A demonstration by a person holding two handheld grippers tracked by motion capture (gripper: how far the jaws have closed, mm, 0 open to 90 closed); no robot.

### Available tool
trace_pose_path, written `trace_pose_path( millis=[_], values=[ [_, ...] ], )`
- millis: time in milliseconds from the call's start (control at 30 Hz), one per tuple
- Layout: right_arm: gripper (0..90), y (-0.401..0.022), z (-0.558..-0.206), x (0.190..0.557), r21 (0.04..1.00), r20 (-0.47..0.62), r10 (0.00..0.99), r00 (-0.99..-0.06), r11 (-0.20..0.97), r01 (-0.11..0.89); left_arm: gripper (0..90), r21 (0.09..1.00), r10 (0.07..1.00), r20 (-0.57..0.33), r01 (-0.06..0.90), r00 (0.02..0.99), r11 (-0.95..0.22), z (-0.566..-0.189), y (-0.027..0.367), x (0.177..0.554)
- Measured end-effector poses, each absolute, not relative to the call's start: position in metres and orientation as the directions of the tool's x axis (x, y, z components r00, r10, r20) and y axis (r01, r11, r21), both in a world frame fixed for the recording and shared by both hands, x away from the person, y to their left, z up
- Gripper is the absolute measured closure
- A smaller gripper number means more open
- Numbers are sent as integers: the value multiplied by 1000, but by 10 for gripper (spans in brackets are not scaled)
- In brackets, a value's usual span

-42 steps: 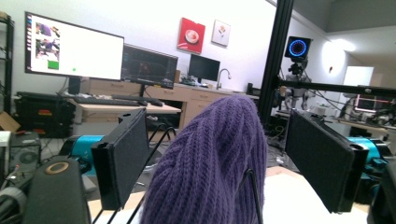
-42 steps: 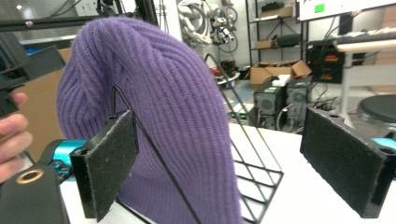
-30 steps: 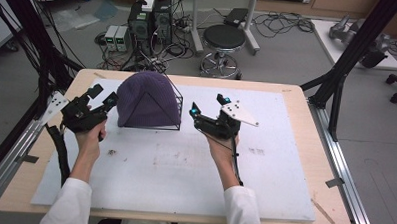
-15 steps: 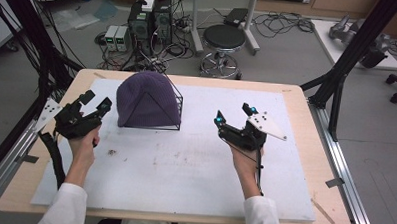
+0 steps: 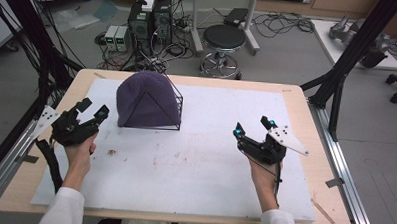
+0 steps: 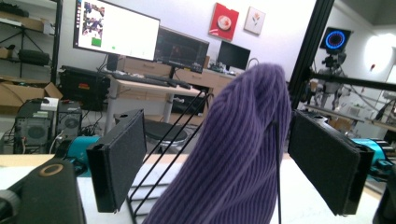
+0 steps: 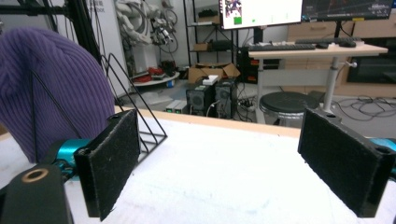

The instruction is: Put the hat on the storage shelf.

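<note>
- The purple hat (image 5: pixel 146 103) sits draped over the black wire rack (image 5: pixel 172 111) on the white mat (image 5: pixel 199 162), toward eleven o'clock on the desk (image 5: pixel 307 103).
- Both grippers have pulled back from it since a second ago, when they flanked the rack closely on either side.
- The left gripper (image 5: pixel 89 115) now hangs just off the hat's nine o'clock side, apart from it, its fingers (image 6: pixel 119 163) spread wide with nothing between them; from its own camera the hat (image 6: pixel 238 154) and a rack wire (image 6: pixel 275 172) stand framed in the gap beyond.
- The right gripper (image 5: pixel 253 130) has gone further, out to about four o'clock of the rack and well apart from it, hovering over bare mat.
- Its fingers (image 7: pixel 112 163) are also wide and empty, with the hat (image 7: pixel 51 84) off at the left of its view.
- To my eye this retreat means the hat has been let go and left seated on the rack; it looks settled, upright and not slipping.
- I would judge the placing done, with both hands simply clearing away.
</note>
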State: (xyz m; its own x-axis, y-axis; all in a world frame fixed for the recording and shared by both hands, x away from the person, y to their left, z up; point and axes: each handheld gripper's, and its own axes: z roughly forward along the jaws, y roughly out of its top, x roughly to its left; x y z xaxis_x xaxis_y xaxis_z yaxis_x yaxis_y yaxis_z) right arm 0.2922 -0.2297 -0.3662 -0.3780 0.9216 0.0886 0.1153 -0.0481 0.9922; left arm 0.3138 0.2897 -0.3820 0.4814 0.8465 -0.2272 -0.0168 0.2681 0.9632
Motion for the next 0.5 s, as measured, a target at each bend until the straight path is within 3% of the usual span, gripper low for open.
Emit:
trace_pose_path(
  millis=[500],
  values=[
    [119,-255,-391,265,982,68,948,-312,-8,187,191,975,863,-187,-18,469,221,-397,296,290]
  ],
)
